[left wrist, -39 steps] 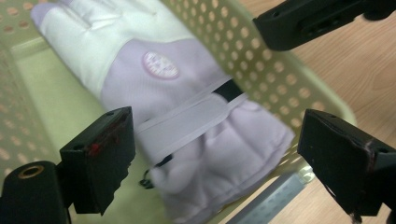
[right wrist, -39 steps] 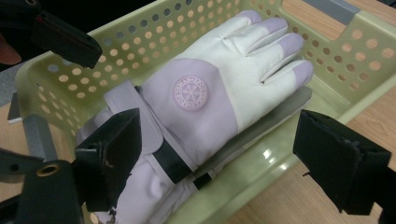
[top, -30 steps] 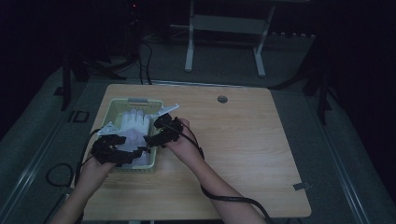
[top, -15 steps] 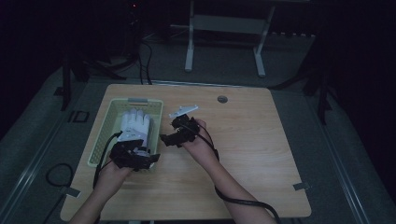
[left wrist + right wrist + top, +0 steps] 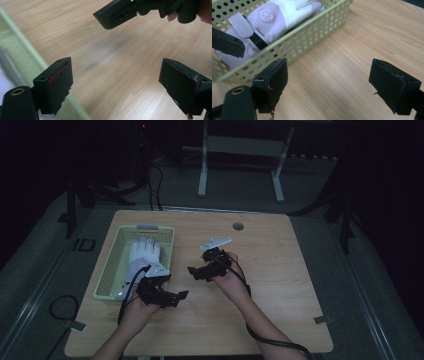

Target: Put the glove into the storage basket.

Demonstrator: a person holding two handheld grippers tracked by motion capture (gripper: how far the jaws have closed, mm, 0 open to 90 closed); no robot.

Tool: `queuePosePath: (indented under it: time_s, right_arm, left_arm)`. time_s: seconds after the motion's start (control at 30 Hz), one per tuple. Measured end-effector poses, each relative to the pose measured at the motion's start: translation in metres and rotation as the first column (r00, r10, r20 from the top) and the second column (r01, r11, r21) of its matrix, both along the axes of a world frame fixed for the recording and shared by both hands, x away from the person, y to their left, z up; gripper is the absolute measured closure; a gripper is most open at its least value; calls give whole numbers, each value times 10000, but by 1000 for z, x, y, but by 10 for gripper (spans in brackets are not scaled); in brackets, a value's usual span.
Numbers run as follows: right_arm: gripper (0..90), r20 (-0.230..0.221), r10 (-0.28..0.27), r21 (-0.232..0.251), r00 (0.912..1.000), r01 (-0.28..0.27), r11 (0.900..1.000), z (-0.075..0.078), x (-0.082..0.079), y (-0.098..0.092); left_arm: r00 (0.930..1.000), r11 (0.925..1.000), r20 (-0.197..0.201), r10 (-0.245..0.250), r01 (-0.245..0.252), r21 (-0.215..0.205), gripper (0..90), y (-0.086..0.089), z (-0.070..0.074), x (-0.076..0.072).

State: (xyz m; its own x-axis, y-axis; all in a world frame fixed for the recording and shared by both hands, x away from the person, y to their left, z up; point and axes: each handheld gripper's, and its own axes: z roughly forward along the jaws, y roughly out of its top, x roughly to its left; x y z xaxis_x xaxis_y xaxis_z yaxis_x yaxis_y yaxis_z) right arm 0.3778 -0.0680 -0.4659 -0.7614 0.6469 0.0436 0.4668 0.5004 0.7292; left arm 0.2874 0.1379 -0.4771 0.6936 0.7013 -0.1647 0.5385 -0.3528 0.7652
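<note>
Two grippers over the wooden table (image 5: pixel 280 270), both w/ jaws spread wide & nothing between the pads. Landmark = pale green perforated basket (image 5: pixel 112 265) at the table's left side.

Left gripper (image 5: pixel 172 296): just off the basket's near right corner, over bare wood, jaws pointing away from the basket toward table centre. In the left gripper view its own gripper (image 5: pixel 116 82) has pads well apart, only wood grain between them; basket rim (image 5: pixel 22 45) runs along the left edge of that view, right beside the left pad.

Right gripper (image 5: pixel 197 271): near the basket's right wall but apart from it, jaws turned toward the basket. Its own view, right gripper (image 5: pixel 329 85), has jaws wide, wood between them, basket wall (image 5: pixel 294 42) just beyond the left pad, not touching as far as I can tell.

White glove (image 5: pixel 142 256) lies flat inside the basket, cuff toward the near end, fingers toward the far end. In the right gripper view glove (image 5: pixel 274 17) seen thru the holes & over the rim, round logo on the back, dark strap at the cuff. Neither gripper touches it.
</note>
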Motion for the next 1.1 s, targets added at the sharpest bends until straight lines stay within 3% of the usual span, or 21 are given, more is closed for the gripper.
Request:
queuePosePath:
  time_s: [0.33, 0.47, 0.7, 0.83, 0.93, 1.1]
  right_arm:
    - [154, -30, -346, 24, 9994, 346, 9994, -10, 1, -29]
    - [154, -66, -434, -180, 9990, 432, 9989, -17, 1, -41]
    - [154, -198, -650, 3, 9977, 650, 9979, -28, 2, -59]
    - [154, -270, -668, 15, 9974, 668, 9978, -37, 1, -67]
    - [154, -303, -609, -15, 9977, 608, 9981, -44, 0, -72]
    - [153, -400, -524, 83, 9978, 528, 9986, -54, -4, -81]
  left_arm:
    - [9992, 9990, -31, -404, 403, -179, 119, -23, -8, 0]
    - [9982, 9982, -47, -597, 597, -26, 119, -35, -15, 0]
    - [9970, 9970, -150, -765, 766, 55, 119, -45, -27, 0]
    - [9962, 9966, -286, -823, 825, 78, 120, -51, -39, 0]
    - [9967, 9965, -98, -807, 809, 225, 120, -55, -43, -3]
    - [9955, 9956, -211, -925, 929, 144, 120, -62, -51, -5]
